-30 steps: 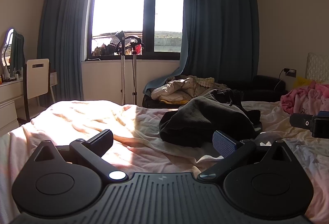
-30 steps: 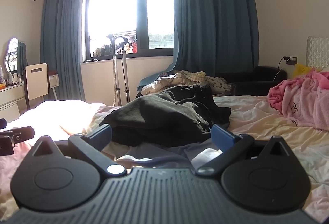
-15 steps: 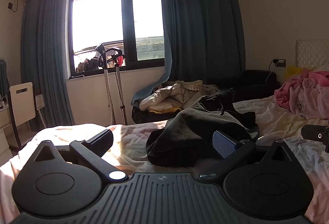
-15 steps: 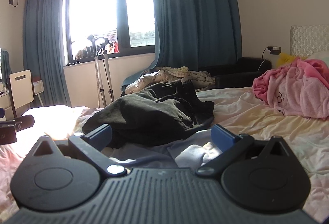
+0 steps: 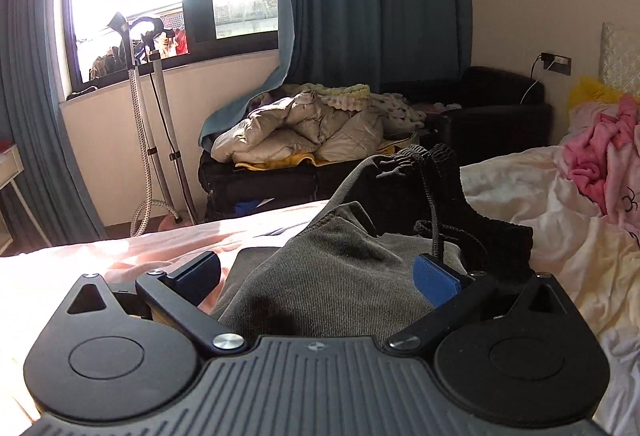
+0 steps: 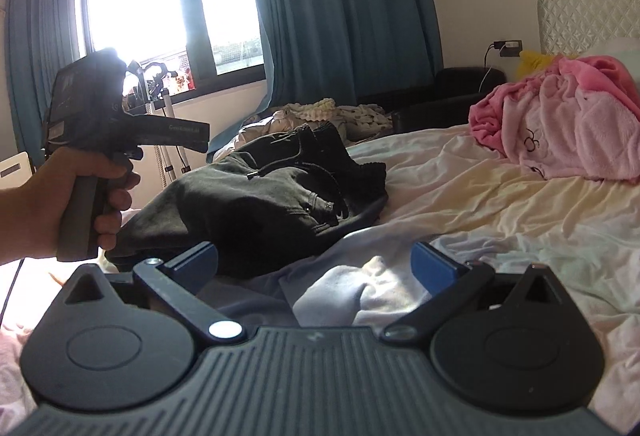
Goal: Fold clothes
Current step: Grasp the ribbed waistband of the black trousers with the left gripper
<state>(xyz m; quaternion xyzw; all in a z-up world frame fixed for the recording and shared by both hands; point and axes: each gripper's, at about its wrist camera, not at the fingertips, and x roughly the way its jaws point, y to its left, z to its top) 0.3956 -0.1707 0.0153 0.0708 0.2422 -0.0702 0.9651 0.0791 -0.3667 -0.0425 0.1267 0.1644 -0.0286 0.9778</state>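
Note:
A crumpled dark grey-black garment with a drawstring (image 5: pixel 360 264) lies on the bed; it also shows in the right wrist view (image 6: pixel 272 199). My left gripper (image 5: pixel 320 276) is open, its jaws wide apart on either side of the garment's near edge. In the right wrist view the left gripper (image 6: pixel 192 135) is held by a hand above the garment's left end. My right gripper (image 6: pixel 316 264) is open and empty, low over a pale crumpled cloth (image 6: pixel 360 288) just in front of the garment.
A pink garment (image 6: pixel 560 131) is heaped at the right of the bed by the headboard (image 6: pixel 584 15). The cream sheet (image 6: pixel 500 203) is wrinkled. Beyond the bed stand a sofa piled with bedding (image 5: pixel 320 131), a garment steamer (image 5: pixel 148 115) and blue curtains.
My left gripper has moved forward and up to the dark garment, which now fills the space between its jaws. My right gripper has swung left, bringing the left gripper and hand into view.

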